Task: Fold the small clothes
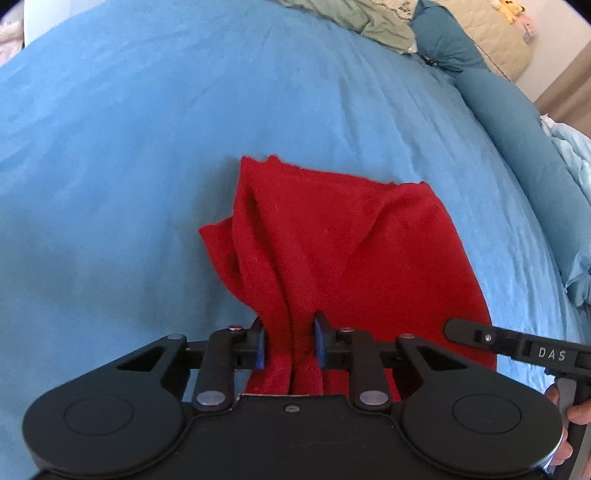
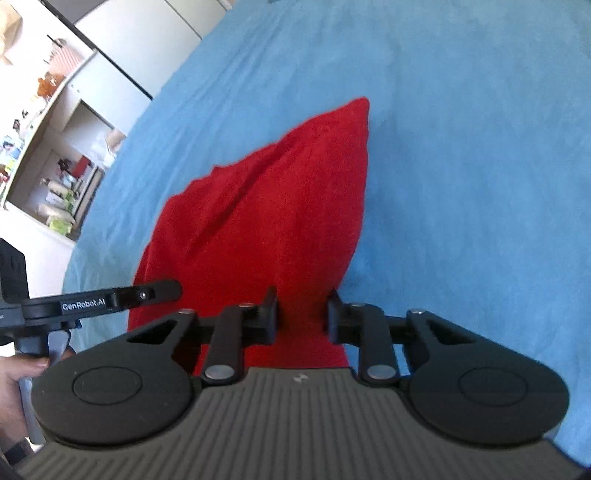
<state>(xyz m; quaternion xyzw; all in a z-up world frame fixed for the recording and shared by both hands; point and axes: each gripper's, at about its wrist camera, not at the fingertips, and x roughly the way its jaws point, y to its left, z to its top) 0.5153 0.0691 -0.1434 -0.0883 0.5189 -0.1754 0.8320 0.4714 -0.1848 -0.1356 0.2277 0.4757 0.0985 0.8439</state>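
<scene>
A small red cloth [image 1: 343, 251] hangs and drapes over the blue bedspread [image 1: 147, 147]. My left gripper [image 1: 290, 341] is shut on the near left edge of the cloth, which bunches between the blue pads. My right gripper [image 2: 302, 314] is shut on the other near edge of the red cloth [image 2: 273, 214], whose far corner points away across the blue bedspread [image 2: 461, 166]. The right gripper's body shows at the right of the left wrist view [image 1: 517, 347]. The left gripper's body shows at the left of the right wrist view [image 2: 92, 299].
Blue and beige pillows [image 1: 480, 40] and a green cloth [image 1: 362, 18] lie at the head of the bed. A light blue quilt [image 1: 572, 177] lies at the right edge. White shelves with small items [image 2: 55, 147] stand beyond the bed's left side.
</scene>
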